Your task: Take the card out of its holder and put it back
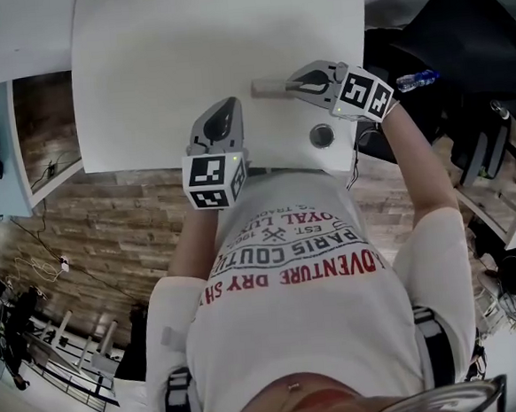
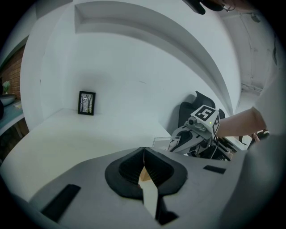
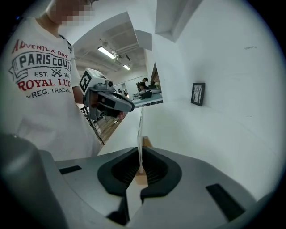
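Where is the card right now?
Right gripper view: the card stands upright, edge-on, pinched in the right claw, the wooden holder just beneath. In the head view that is on the near right part of the white table.

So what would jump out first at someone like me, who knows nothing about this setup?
Two grey hand-held grippers with black-and-white marker cubes are over a white table. The right gripper is clamped on a thin clear card standing upright in a small wooden holder, while the left gripper hovers shut near the table's front edge. A small black-framed picture stands far back by the wall.
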Motion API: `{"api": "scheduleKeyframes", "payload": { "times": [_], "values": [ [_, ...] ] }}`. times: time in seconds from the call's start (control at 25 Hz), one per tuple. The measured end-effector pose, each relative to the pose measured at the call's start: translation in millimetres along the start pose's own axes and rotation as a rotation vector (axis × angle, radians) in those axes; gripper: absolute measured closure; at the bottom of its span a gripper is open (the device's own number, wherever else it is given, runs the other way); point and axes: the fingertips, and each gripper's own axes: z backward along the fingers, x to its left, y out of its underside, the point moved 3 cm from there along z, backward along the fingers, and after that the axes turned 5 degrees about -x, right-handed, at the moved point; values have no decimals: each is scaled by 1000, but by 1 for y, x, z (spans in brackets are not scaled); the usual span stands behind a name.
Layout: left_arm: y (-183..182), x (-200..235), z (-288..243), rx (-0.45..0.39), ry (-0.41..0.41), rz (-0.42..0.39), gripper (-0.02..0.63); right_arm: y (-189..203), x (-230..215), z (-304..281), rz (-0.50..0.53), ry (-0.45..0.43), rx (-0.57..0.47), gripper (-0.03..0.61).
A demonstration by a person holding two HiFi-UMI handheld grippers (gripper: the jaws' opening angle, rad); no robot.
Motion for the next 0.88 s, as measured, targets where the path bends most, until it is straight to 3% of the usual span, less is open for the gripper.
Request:
{"api": "scheduleKeyframes", "payload": {
  "times": [0.36, 0.72, 0.88],
  "values": [
    [-7, -1, -1, -17, -8, -14, 589, -14, -2, 8, 39, -27, -9, 543],
    [-17, -1, 4, -52, 6, -25, 589, -44, 2, 24, 74, 33, -63, 543],
    [-25, -3, 8, -77, 14, -33, 589, -60, 2, 36, 66, 101, -115, 543]
  ]
}}
